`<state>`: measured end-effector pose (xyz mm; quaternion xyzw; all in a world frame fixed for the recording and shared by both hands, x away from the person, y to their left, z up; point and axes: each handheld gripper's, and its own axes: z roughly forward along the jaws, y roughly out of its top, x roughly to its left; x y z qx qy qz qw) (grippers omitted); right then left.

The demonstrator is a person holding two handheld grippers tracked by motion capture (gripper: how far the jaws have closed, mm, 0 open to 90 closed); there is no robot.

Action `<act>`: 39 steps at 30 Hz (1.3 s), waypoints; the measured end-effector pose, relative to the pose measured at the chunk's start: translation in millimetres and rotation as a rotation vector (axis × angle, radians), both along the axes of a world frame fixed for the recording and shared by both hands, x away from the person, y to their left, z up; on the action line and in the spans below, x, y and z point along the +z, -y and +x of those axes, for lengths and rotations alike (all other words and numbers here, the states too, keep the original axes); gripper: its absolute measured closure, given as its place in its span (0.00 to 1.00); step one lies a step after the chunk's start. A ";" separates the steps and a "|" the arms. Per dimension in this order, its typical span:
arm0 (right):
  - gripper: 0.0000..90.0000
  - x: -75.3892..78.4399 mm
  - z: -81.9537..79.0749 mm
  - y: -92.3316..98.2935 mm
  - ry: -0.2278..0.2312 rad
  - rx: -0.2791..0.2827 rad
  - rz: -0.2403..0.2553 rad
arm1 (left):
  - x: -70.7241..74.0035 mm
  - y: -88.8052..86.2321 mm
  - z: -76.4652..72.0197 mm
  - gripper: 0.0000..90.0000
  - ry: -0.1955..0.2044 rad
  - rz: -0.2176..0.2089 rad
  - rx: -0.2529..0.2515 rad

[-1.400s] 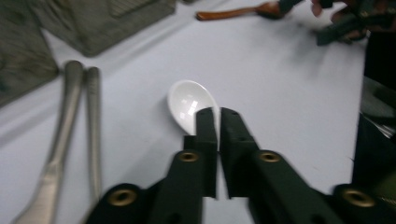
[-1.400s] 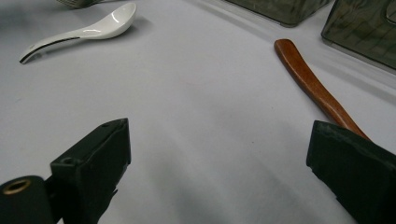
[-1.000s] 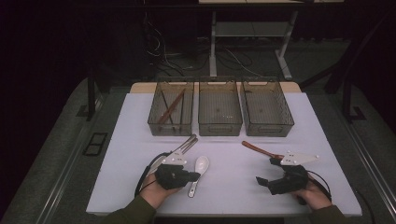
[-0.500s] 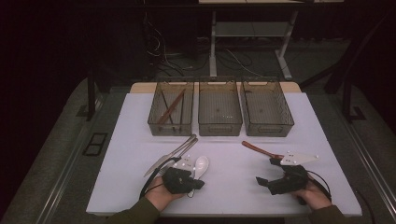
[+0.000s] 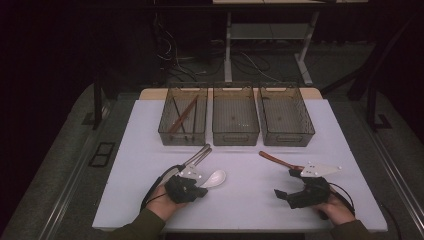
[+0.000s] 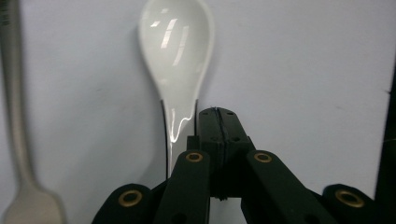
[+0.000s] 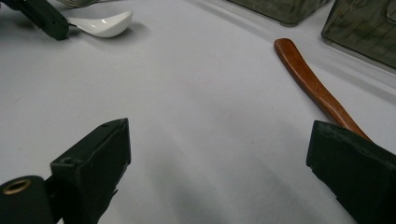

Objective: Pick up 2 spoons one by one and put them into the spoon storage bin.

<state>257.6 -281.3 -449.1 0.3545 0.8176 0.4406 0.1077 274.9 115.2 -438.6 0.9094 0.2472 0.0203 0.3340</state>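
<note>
Dark room, white worktop [image 5: 125,200]: since a second ago the left gripper [image 5: 199,191] has closed on the white spoon [image 5: 216,176] and swung it bowl-right, near the front-left edge, so the pick looks made. Its jaws are pressed together on the handle; the right gripper [image 5: 286,186] is spread and empty. Count: three bins [image 5: 235,116], one white spoon, one wooden spoon [image 5: 277,160], seemingly two metal utensils [image 5: 199,154].

Three mesh bins [image 5: 235,131], one white spoon [image 5: 214,177], one wooden utensil [image 5: 278,160] — and two grippers [image 5: 200,185].
</note>
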 end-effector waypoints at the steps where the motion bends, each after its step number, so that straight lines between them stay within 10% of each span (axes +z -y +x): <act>1: 0.07 0.0 0.1 0.1 0.001 0.000 0.000 | 0.5 -2.4 1.4 0.99 0.006 0.005 0.006; 11: 0.07 0.1 0.0 0.2 0.002 0.003 0.000 | 2.3 -14.0 6.1 0.99 0.003 -0.011 0.063; 18: 0.07 -0.4 0.7 0.0 -0.002 0.003 -0.003 | 14.8 -15.6 8.6 0.93 -0.016 -0.174 0.056; 24: 0.07 -0.7 0.4 -0.7 -0.002 0.002 -0.005 | 21.8 -8.0 18.3 0.74 0.010 -0.224 0.059; 39: 0.07 -1.3 1.0 -1.2 -0.006 0.001 -0.009 | 14.7 22.9 51.3 0.48 0.012 -0.210 0.036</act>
